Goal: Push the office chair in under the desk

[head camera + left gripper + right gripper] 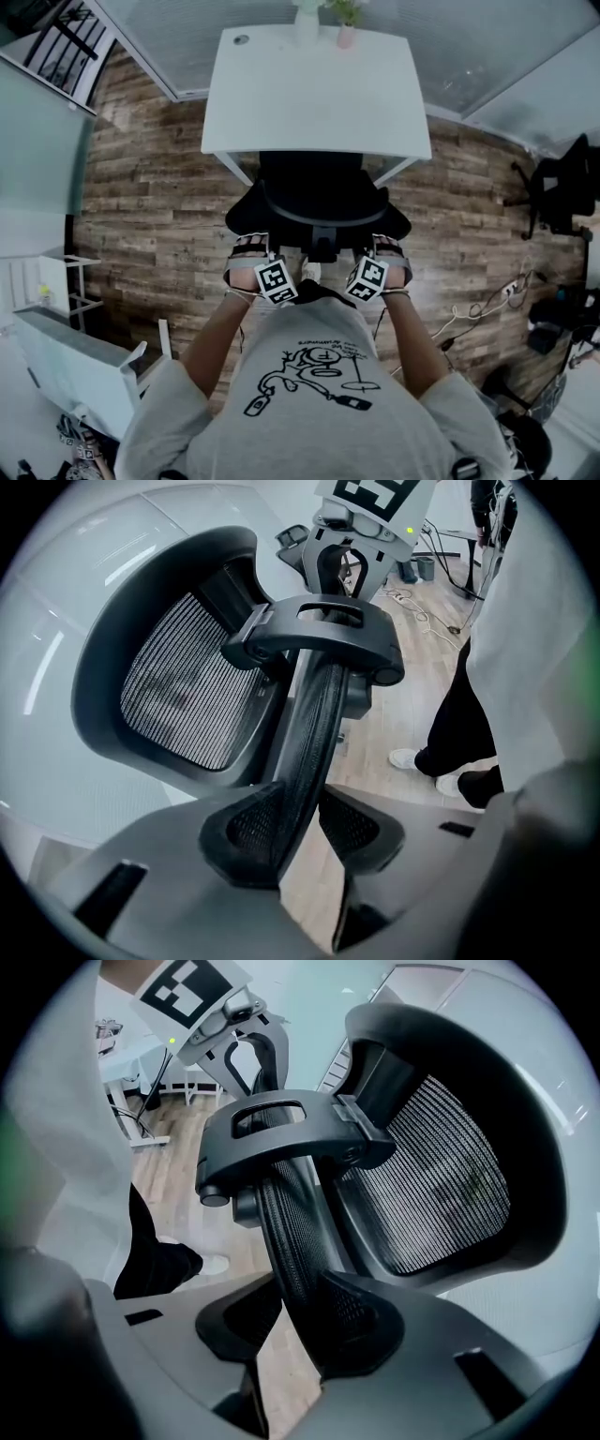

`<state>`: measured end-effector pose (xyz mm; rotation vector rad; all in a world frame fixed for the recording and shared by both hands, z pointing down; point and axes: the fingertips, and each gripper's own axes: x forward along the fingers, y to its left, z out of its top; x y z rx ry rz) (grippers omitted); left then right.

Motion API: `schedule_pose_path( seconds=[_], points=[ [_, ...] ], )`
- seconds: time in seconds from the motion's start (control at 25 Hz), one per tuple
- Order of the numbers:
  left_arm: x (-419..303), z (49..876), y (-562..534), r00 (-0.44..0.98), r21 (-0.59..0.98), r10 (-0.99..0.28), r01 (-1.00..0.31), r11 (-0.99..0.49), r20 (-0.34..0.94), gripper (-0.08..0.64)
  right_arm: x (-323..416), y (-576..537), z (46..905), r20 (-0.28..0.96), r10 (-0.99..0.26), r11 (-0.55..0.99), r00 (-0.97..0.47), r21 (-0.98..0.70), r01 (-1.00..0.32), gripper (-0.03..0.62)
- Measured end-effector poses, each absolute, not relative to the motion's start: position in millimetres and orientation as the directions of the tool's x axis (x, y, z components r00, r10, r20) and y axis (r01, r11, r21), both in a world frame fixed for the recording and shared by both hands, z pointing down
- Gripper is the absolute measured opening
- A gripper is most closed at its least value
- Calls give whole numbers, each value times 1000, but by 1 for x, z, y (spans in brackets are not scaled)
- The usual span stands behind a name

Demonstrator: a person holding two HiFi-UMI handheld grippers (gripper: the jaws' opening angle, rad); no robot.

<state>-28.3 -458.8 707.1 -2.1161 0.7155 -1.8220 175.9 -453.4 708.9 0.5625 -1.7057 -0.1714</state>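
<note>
A black mesh office chair (319,202) stands with its seat partly under the white desk (319,94), its back toward me. My left gripper (246,255) clamps the left edge of the backrest and my right gripper (392,253) clamps the right edge. In the left gripper view the gripper (300,827) has the mesh backrest rim (314,714) pinched between its pads. The right gripper view shows the same: the gripper (305,1321) is closed on the rim (291,1232). A mesh headrest panel (178,686) (441,1194) rises beyond each grip.
Two small pots (307,19) (346,30) stand at the desk's far edge, against a glass wall. Another black chair (562,183) is at the right, with cables and a power strip (506,292) on the wood floor. A white cabinet (66,366) sits at my left.
</note>
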Motion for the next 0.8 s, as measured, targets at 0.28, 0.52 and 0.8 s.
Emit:
schedule_pose_path(
  seconds=[0.28, 0.52, 0.8],
  points=[
    [-25, 707, -480, 102, -492, -517, -197, -848, 850, 124, 180, -477, 707, 890, -445, 873, -99, 407, -268, 143],
    [-15, 706, -482, 117, -487, -515, -204, -849, 849, 124, 186, -481, 706, 896, -431, 879, -104, 391, -273, 144],
    [-14, 703, -483, 124, -521, -543, -175, -836, 830, 138, 187, -483, 702, 878, -463, 858, -120, 410, -309, 158]
  ],
)
